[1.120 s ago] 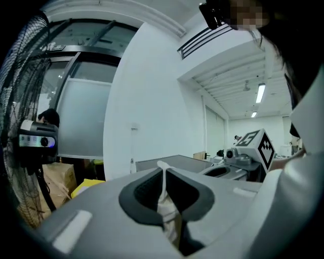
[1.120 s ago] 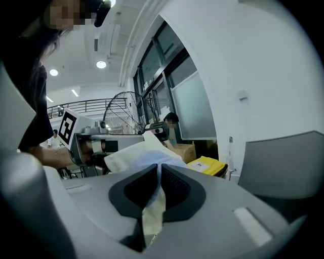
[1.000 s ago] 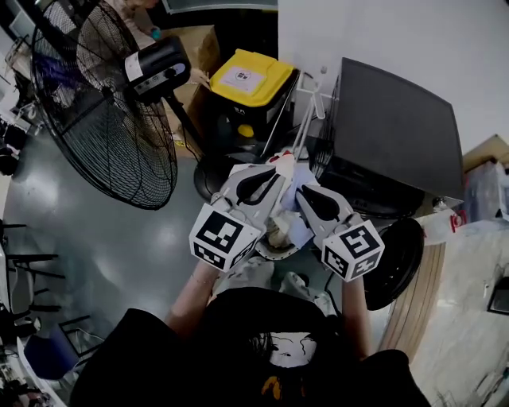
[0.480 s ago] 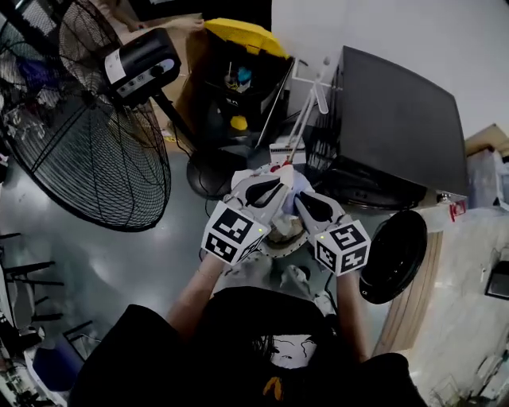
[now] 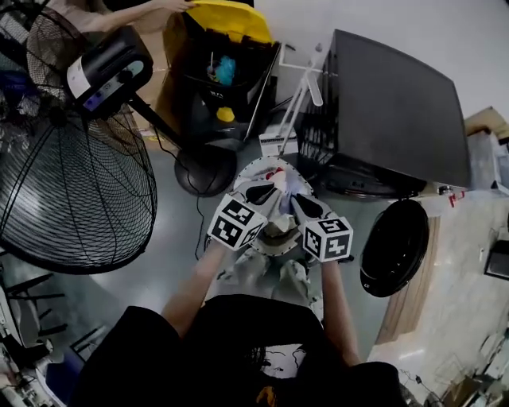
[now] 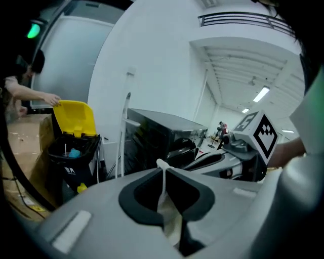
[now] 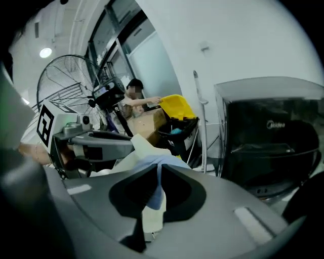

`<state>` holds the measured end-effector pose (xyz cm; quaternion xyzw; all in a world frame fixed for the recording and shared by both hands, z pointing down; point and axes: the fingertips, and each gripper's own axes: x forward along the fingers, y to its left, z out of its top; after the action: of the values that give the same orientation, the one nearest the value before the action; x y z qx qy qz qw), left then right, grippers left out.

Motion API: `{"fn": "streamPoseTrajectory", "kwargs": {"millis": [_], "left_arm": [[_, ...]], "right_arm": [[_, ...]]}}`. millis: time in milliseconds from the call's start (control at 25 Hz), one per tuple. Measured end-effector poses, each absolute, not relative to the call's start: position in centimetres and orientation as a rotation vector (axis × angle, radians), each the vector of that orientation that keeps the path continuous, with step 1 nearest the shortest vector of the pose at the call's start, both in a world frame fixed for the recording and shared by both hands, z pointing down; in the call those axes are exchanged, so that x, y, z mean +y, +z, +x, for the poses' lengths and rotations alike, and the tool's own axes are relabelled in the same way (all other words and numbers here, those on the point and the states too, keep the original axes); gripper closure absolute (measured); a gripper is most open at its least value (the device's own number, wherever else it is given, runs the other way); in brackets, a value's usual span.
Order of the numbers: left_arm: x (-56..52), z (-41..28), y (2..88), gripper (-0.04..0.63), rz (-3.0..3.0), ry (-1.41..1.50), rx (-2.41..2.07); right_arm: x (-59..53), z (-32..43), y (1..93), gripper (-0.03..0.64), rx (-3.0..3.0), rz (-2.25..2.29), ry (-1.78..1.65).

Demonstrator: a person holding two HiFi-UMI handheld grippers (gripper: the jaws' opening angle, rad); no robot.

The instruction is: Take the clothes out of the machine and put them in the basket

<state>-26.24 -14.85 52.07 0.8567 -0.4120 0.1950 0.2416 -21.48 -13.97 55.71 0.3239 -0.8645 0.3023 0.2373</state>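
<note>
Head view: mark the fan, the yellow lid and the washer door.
fan (image 5: 79, 191), head view, on its wire cage.
yellow lid (image 5: 229, 14), head view, on its top face.
washer door (image 5: 394, 248), head view, middle of the open round door.

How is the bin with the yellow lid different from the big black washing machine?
The bin is smaller than the washing machine. The bin opens on top, its yellow lid tipped up; the washing machine opens in front, its round door swung aside. Both are dark and open.

Head camera looks steeply down over left gripper (image 5: 276, 180), right gripper (image 5: 291, 189); their close jaw cameras share the yellow-lidded bin (image 6: 75, 117) ahead.
</note>
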Motion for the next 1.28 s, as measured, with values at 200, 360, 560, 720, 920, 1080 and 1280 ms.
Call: {"fn": "streamPoseTrajectory", "kwargs": {"millis": [200, 360, 560, 720, 920, 1080, 1280], "left_arm": [[-15.2, -24.6, 58.0, 0.575, 2.334, 0.692, -0.998], [-16.0, -23.6, 62.3, 0.575, 2.316, 0.791, -0.939], [-17.0, -22.6, 66.2, 0.547, 2.206, 0.794, -0.918], [-17.8, -21.6, 67.1, 0.463, 2.192, 0.768, -0.904], [-17.1, -21.8, 67.1, 0.463, 2.191, 0.795, -0.894], [-16.6, -22.3, 66.2, 0.463, 2.189, 0.777, -0.923], [-15.7, -22.5, 63.7, 0.463, 2.222, 0.722, -0.955]], "right_arm": [[-14.4, -19.5, 61.4, 0.566, -2.24, 0.998, 0.959], [-15.2, -17.9, 64.8, 0.564, -2.172, 1.063, 0.983], [-15.5, -17.0, 68.5, 0.504, -2.124, 1.111, 1.018], [-15.1, -17.1, 69.9, 0.383, -2.117, 1.07, 1.042], [-14.3, -16.9, 69.5, 0.382, -2.133, 1.073, 1.068], [-14.1, -16.7, 67.8, 0.382, -2.175, 1.099, 1.071], [-13.8, -16.5, 64.2, 0.385, -2.245, 1.144, 1.047]]}}
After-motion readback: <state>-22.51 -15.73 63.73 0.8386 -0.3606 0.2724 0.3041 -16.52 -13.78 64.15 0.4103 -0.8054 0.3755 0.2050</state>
